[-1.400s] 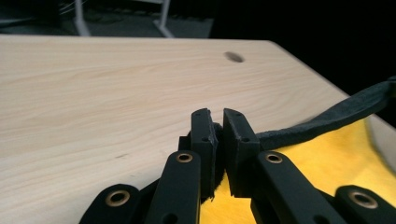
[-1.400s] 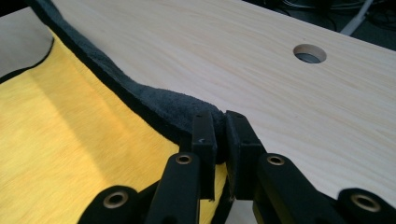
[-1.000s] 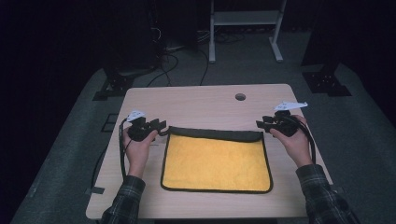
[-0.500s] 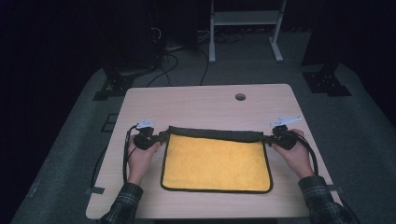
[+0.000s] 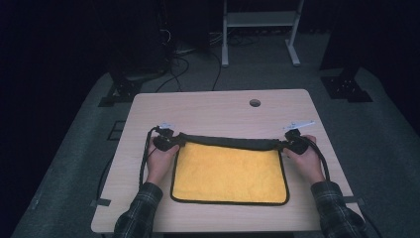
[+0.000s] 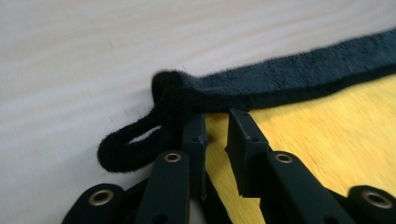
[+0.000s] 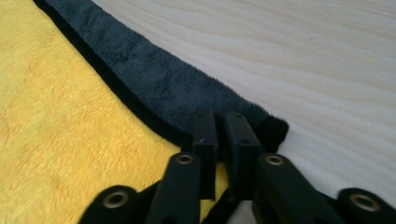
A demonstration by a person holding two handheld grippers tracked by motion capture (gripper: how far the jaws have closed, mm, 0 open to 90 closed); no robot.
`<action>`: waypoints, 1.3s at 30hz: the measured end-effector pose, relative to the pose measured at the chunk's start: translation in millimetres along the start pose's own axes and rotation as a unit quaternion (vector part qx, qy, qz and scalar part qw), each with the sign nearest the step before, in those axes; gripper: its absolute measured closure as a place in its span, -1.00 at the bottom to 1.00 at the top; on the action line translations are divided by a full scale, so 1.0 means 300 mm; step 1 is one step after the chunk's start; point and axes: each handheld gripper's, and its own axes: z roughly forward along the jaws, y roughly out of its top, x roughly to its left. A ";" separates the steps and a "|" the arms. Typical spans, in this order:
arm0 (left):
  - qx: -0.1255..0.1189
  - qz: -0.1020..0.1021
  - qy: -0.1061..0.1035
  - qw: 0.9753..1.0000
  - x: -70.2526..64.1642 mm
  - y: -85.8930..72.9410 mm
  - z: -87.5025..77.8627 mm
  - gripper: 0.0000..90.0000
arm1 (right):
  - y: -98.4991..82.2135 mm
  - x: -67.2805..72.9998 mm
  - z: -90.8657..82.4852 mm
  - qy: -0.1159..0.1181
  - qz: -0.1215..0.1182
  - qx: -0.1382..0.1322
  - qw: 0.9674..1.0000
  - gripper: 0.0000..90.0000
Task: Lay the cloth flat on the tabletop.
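Towel (image 5: 230, 171) yellow, dark far hem rolled | L jaws slightly apart at corner | R jaws pinch corner

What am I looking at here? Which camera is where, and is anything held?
There is no robot arm: a person holds a two-jaw gripper in each hand. The wide picture comes from a fixed camera above the table. The two close-ups come from cameras riding on the grippers, looking along their black jaws. On the table lies a yellow towel, its far edge folded over as a dark strip. The left gripper is at the strip's left corner, the right gripper at its right corner. Both pairs of jaws have just been opening slightly. The left jaws stand apart, pinching nothing. The right jaws are nearly together, and whether they pinch cloth is unclear.
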 end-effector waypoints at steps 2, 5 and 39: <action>-0.015 0.000 -0.003 1.000 0.013 0.014 0.013 0.66 | 0.016 -0.006 0.013 -0.002 0.003 -0.006 1.000 0.76; -0.038 -0.018 0.004 0.999 0.043 0.036 0.020 0.65 | 0.037 -0.018 0.025 -0.009 0.012 -0.026 1.000 0.74; -0.031 0.007 -0.014 0.999 -0.025 0.137 0.150 0.53 | 0.057 0.090 0.120 0.020 -0.029 -0.014 0.999 0.66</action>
